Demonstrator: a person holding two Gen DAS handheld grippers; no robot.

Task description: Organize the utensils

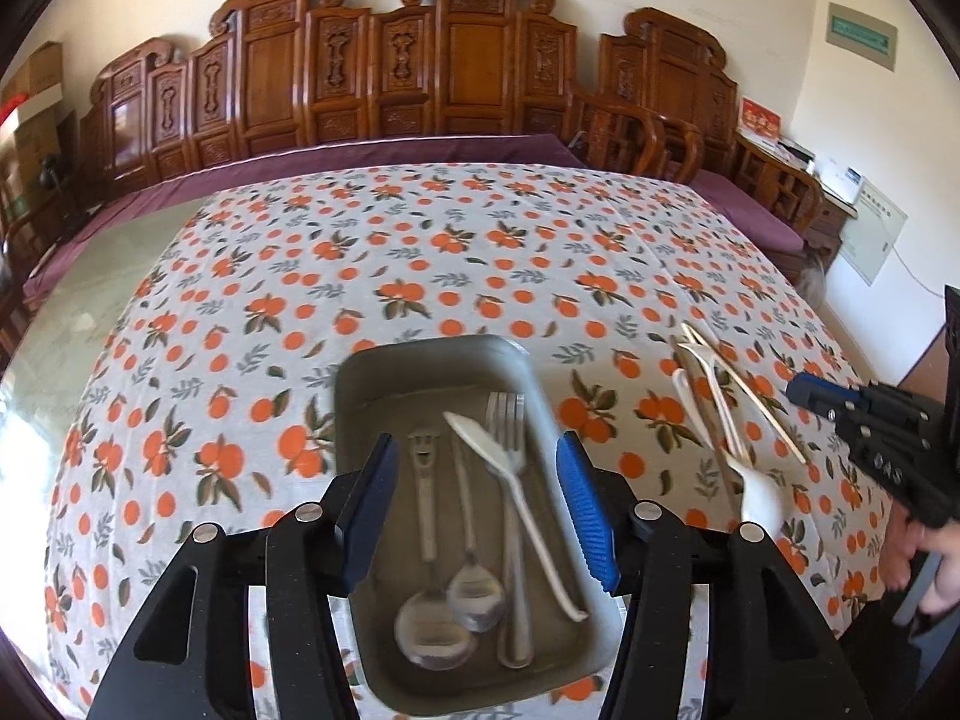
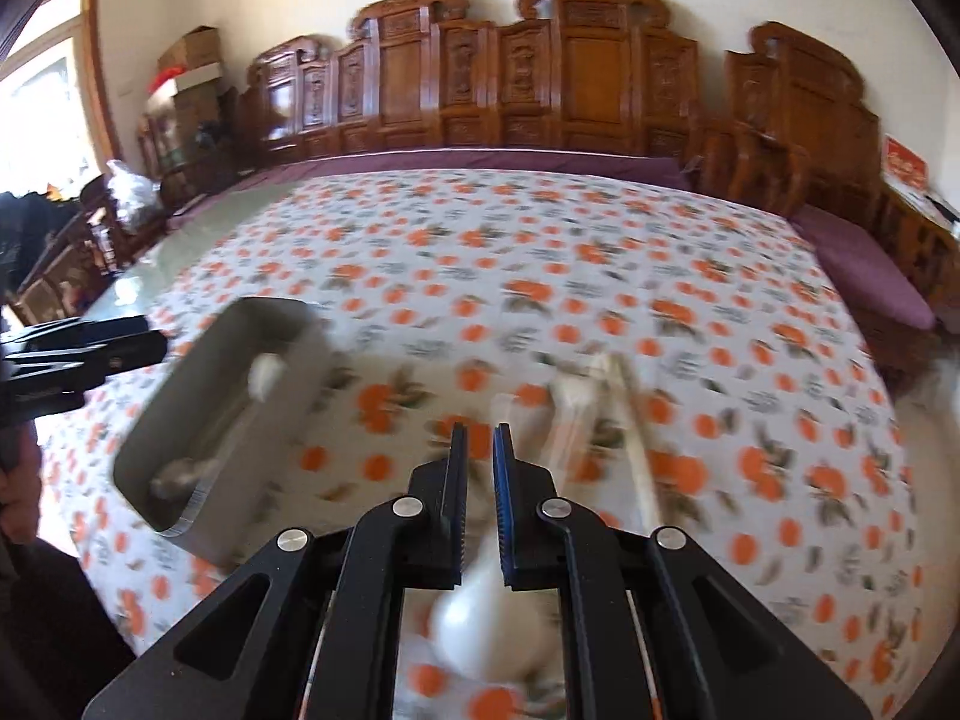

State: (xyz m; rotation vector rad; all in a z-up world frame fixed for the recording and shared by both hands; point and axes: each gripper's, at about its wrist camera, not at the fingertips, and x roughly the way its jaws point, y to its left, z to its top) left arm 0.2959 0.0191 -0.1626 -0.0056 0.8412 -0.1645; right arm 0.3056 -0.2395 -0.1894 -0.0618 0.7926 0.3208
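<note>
Left gripper (image 1: 477, 501) jaws apart over tray (image 1: 360, 384). Right gripper (image 2: 480, 468) nearly closed, empty, above white plastic spoon (image 2: 480, 630) right of tray: light, slick; pinch mid-handle.

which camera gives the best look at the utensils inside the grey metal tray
The left wrist view. It looks straight down into the grey metal tray, showing two steel spoons, a steel fork and a white plastic spoon sharply. The right wrist view shows the tray sideways and motion-blurred, its contents barely readable.
</note>
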